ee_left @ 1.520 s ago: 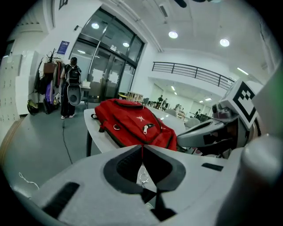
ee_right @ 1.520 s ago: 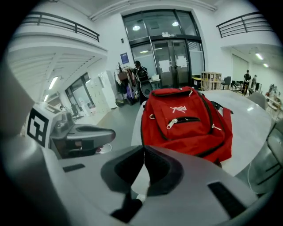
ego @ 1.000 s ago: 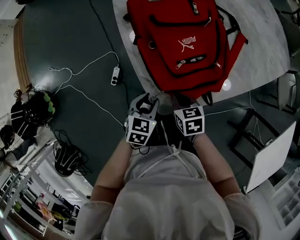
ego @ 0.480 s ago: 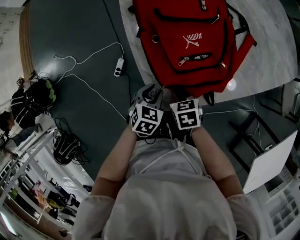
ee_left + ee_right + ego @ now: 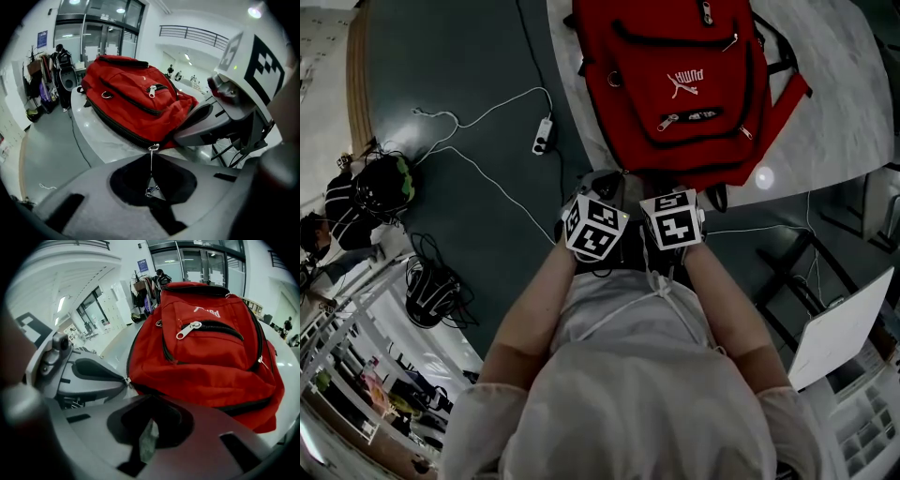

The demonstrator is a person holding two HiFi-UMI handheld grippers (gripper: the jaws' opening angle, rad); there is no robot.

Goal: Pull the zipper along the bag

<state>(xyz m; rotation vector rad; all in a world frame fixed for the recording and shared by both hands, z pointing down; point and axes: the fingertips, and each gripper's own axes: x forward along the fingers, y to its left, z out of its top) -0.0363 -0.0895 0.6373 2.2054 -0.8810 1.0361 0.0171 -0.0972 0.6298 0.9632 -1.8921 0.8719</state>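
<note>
A red backpack lies flat on a white round table. Both grippers meet at its near edge. My left gripper has its jaws closed together, with the small metal zipper pull pinched at their tip, at the end of the bag's black main zipper. Just to its right, my right gripper is also shut, with its tips on the bag's lower edge. How much fabric it pinches is hidden.
A white power strip with cables lies on the dark floor to the left. Dark bags sit further left. An open laptop stands lower right. The bag's front pocket zippers are shut.
The two grippers have drawn closer together at the bag's near edge. The left gripper's tip now sits on the zipper pull.
</note>
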